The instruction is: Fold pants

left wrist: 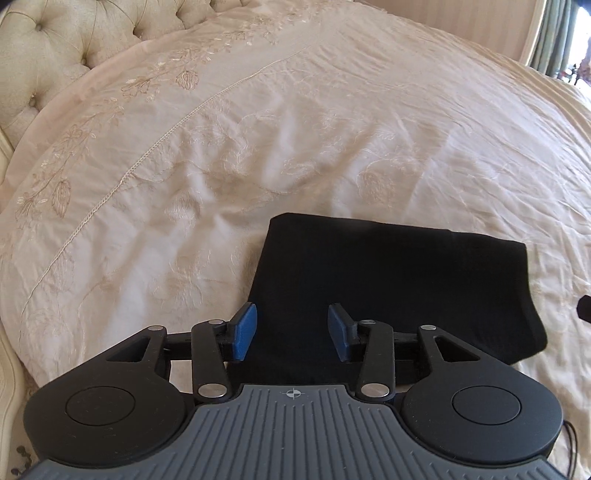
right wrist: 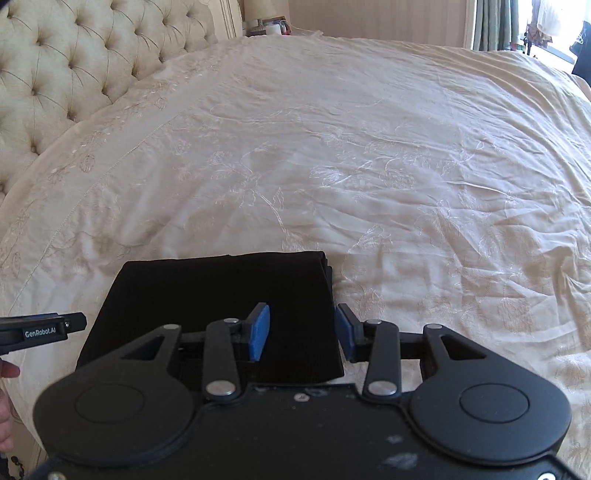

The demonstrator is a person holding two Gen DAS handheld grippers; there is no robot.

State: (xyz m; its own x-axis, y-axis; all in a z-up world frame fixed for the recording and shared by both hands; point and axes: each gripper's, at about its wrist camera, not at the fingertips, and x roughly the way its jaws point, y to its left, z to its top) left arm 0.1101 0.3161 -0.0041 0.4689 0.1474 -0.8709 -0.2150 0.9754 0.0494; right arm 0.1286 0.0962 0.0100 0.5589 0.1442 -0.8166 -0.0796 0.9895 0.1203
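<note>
The black pants point(left wrist: 388, 280) lie folded into a compact rectangle on the cream bedspread point(left wrist: 295, 129). My left gripper point(left wrist: 291, 328) hovers over their near left part, blue pads apart, nothing between them. In the right wrist view the same folded pants point(right wrist: 221, 295) show stacked layers at their right edge. My right gripper point(right wrist: 303, 334) stands open above that right edge, holding nothing. The left gripper's black finger point(right wrist: 55, 326) pokes in from the left of that view, and the tip of the right one point(left wrist: 584, 312) shows at the far right of the left view.
A tufted cream headboard point(right wrist: 74, 55) runs along the left. A bedside lamp and small items point(right wrist: 269, 22) stand beyond it. Curtains and a bright window point(right wrist: 517, 26) are at the far right. A person's hand point(right wrist: 7, 406) shows at the lower left edge.
</note>
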